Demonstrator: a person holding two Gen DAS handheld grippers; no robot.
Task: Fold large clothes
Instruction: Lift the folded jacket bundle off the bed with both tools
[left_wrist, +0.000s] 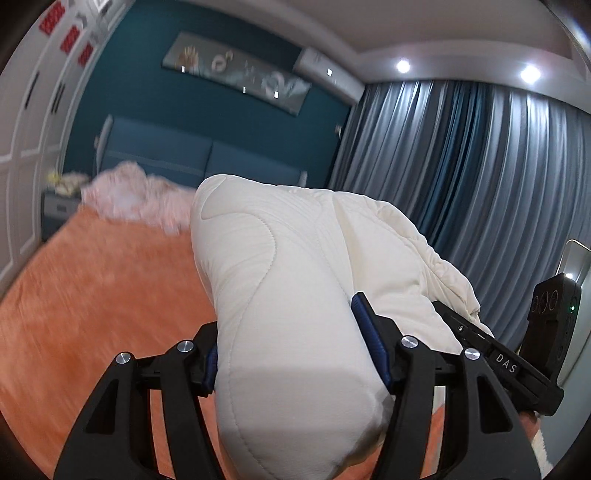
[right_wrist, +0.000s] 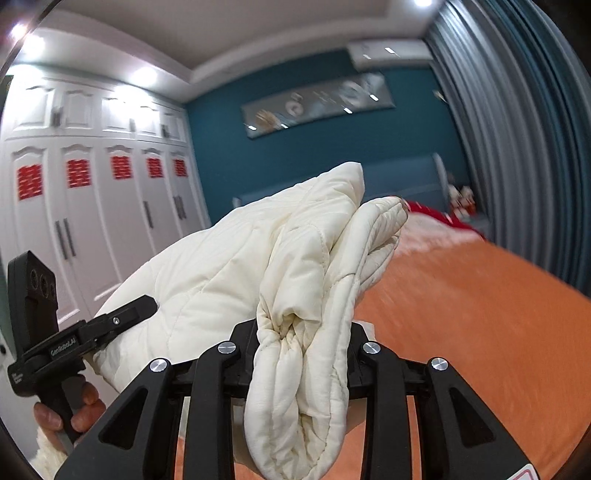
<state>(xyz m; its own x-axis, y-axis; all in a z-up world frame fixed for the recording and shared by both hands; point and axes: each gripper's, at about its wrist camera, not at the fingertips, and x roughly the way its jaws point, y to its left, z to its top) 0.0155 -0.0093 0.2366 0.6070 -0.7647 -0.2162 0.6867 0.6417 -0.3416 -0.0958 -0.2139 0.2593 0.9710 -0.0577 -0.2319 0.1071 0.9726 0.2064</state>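
A cream quilted padded coat (left_wrist: 280, 240) hangs lifted above the orange bed, bunched between both grippers. In the left wrist view my left gripper (left_wrist: 286, 332) is shut on a thick fold of it, with the blue pads (left_wrist: 364, 332) pressing into the fabric from both sides. My right gripper (right_wrist: 303, 332) is shut on a gathered, rolled edge of the same coat (right_wrist: 221, 266). Each gripper shows in the other's view: the right gripper (left_wrist: 465, 332) at the coat's right side, and the left gripper (right_wrist: 125, 314) with its fingertips buried in the fabric. A hand (right_wrist: 81, 410) holds the left handle.
The orange bedspread (left_wrist: 92, 295) stretches below and ahead. A pink fluffy blanket (left_wrist: 136, 199) and a red item (right_wrist: 436, 218) lie by the blue headboard (left_wrist: 184, 155). A white wardrobe (right_wrist: 92, 221) stands on the left and grey-blue curtains (left_wrist: 480, 166) on the right.
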